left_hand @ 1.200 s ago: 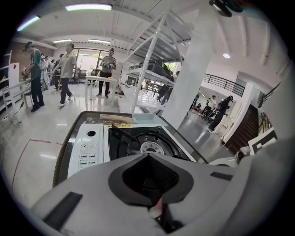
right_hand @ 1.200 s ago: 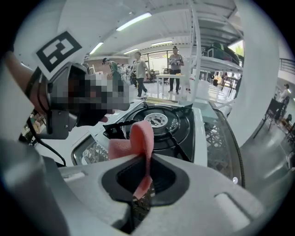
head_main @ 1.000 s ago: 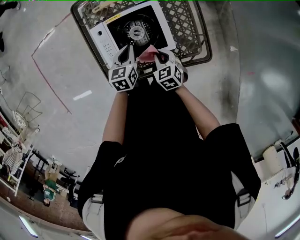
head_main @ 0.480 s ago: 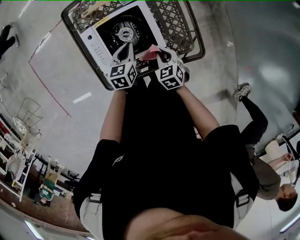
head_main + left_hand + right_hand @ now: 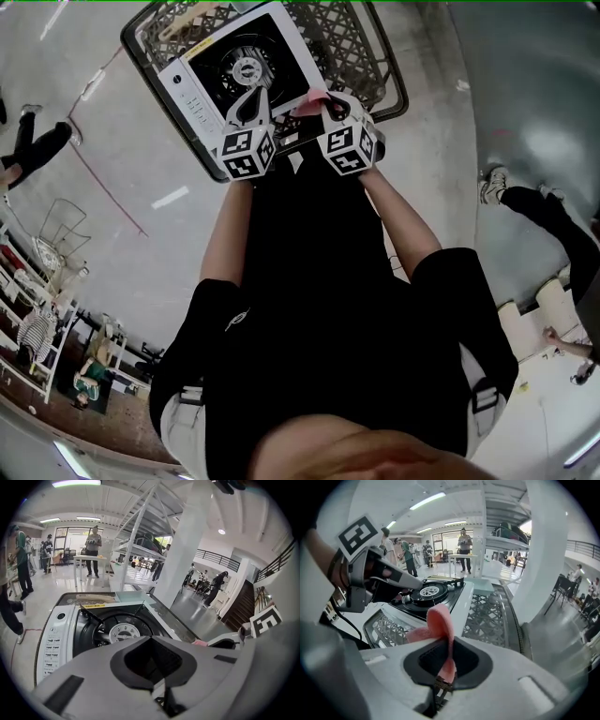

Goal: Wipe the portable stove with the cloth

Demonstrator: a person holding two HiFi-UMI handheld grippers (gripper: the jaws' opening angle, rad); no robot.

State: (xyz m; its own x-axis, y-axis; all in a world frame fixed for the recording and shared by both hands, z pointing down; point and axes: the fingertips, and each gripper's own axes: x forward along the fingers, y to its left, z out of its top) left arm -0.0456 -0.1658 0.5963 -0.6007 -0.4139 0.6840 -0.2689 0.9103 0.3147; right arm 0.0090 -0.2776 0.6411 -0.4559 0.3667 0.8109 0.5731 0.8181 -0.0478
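The white portable stove (image 5: pixel 211 70) with its black burner top lies on a black lattice crate (image 5: pixel 375 47), seen from above in the head view. My left gripper (image 5: pixel 253 98) is shut and its tips reach over the stove's near edge, short of the burner (image 5: pixel 124 631); I see nothing held between them. My right gripper (image 5: pixel 328 105) is just right of it at the stove's near right corner, shut on a pink cloth (image 5: pixel 314 99). In the right gripper view the cloth (image 5: pixel 440 620) loops up out of the jaws, with the stove (image 5: pixel 431 592) beyond and the left gripper (image 5: pixel 405 584) at left.
The crate's open lattice (image 5: pixel 487 616) lies right of the stove. People walk on the shiny floor: legs at the left (image 5: pixel 37 150) and at the right (image 5: pixel 525 202). A white pillar (image 5: pixel 183 559) and metal shelving (image 5: pixel 136 550) stand beyond the crate.
Both grippers have stayed at the stove's near edge; the right one with the cloth has shifted slightly right. A person's legs have come into view at the left, another walks at the right.
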